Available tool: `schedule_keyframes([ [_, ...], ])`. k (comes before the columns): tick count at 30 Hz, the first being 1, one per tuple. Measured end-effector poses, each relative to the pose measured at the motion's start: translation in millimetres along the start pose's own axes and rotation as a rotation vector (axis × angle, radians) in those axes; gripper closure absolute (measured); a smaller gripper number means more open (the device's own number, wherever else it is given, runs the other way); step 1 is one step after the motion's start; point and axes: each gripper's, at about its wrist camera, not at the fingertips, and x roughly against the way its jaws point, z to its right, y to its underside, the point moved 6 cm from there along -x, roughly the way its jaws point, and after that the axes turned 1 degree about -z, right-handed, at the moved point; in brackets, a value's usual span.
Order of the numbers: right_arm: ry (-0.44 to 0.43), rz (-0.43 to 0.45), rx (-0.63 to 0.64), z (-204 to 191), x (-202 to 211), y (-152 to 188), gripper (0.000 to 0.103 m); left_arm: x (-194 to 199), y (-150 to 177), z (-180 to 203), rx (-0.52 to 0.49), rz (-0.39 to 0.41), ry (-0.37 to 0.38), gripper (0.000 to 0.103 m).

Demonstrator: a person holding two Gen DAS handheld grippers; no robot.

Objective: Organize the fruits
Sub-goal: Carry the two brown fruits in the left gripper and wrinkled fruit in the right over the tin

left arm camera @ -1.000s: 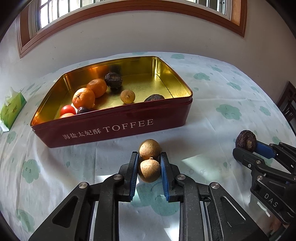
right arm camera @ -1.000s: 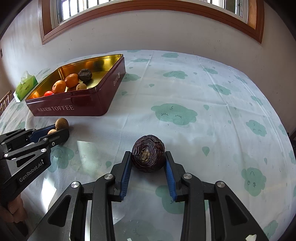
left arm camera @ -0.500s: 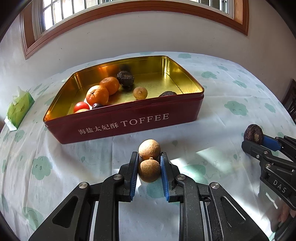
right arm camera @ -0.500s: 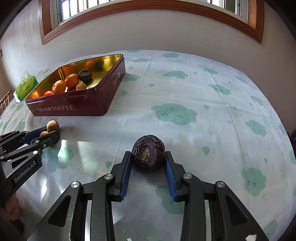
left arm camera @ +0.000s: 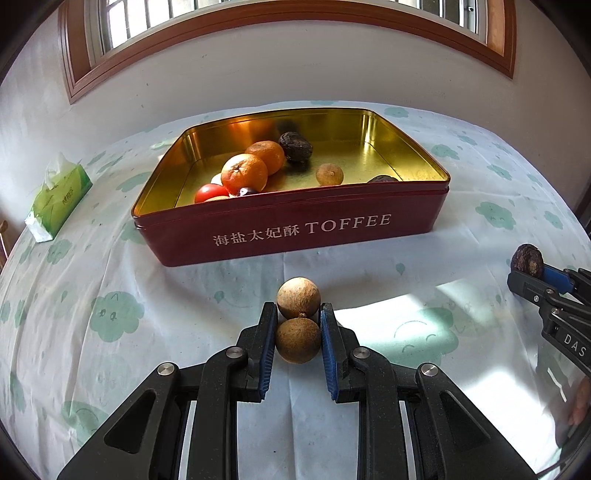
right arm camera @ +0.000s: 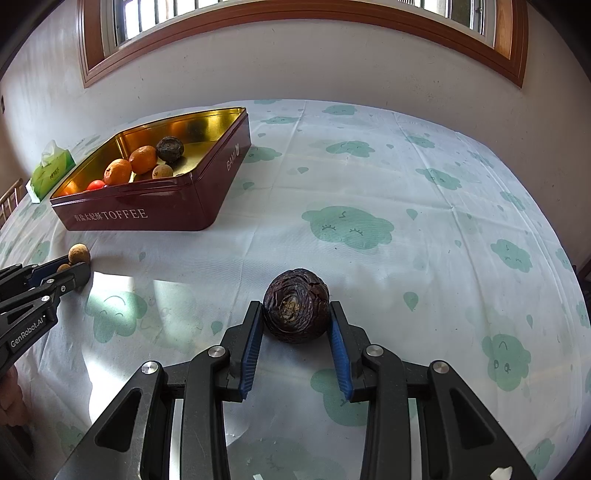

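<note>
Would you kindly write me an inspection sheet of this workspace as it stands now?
Surface: white tablecloth with green cloud print.
Job's things: red TOFFEE tin with gold interior holding two oranges, red tomato, wrinkled dark fruits and a small brown one.
Clutter: green tissue pack.
Grippers: left gripper shut on joined pair of brown round fruits; right gripper shut on dark wrinkled fruit.
Cables: nothing seen.
Surroundings: white wall, wood-framed window.

Tin (left arm camera: 295,236): maroon outside, white lettering, gold inside. Desk cloth (right arm camera: 406,184): white, green cloud faces. Tissue pack (left arm camera: 55,195): green. Held fruits: tan pair (left arm camera: 298,321); dark purple-brown one (right arm camera: 296,310). Jaw pads: blue.
</note>
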Motion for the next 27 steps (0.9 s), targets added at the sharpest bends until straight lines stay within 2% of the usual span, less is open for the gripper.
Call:
schedule_keyframes([
  [7, 0.003, 0.000, 0.002, 0.3, -0.2, 0.2, 0.071, 1.1, 1.6, -14.8, 0.046, -0.008, -0.002, 0.079],
  [19, 0.003, 0.000, 0.002, 0.1, -0.2, 0.4, 0.071, 9.6, -0.8, -30.0, 0.077, -0.004, 0.015, 0.079],
  [27, 0.015, 0.000, 0.002, -0.4, -0.1, -0.2, 0.071, 16.4, -1.7, -40.8, 0.084, 0.011, 0.001, 0.079],
])
